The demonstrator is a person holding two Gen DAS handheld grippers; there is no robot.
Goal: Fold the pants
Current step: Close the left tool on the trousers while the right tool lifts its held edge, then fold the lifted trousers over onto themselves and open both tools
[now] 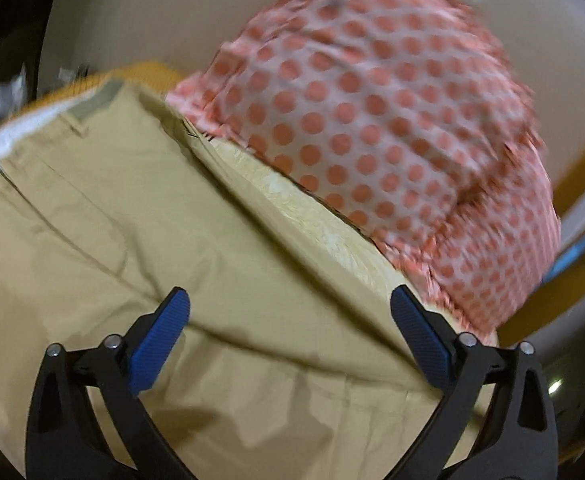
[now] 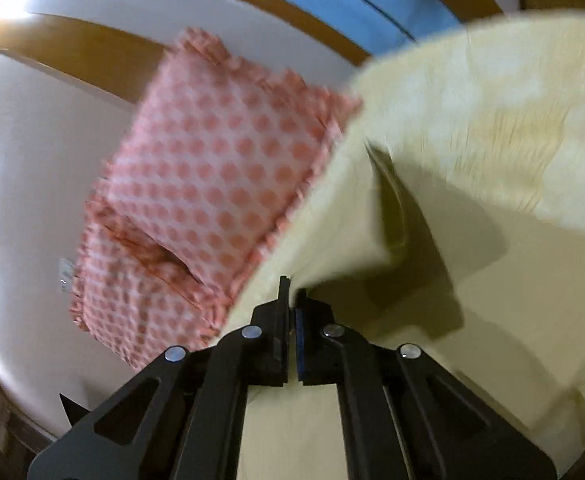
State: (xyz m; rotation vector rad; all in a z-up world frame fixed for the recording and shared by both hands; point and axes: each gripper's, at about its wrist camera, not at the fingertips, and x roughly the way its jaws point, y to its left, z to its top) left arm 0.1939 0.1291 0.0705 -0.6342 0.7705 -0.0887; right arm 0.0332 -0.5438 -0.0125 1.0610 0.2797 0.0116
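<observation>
Khaki pants (image 1: 132, 220) lie spread on the bed, with the waistband at the upper left of the left wrist view. My left gripper (image 1: 290, 308) is open just above the pants fabric, its blue pads (image 1: 160, 344) wide apart and empty. In the right wrist view my right gripper (image 2: 291, 292) is shut on an edge of the pants (image 2: 352, 240) and holds the fabric lifted above the bed. The lifted cloth casts a shadow below it.
A pink polka-dot pillow (image 1: 372, 120) lies right beside the pants; it also shows in the right wrist view (image 2: 220, 168). The pale yellow bedsheet (image 2: 512, 120) is under the pants. A white wall with wooden trim (image 2: 72, 52) stands behind.
</observation>
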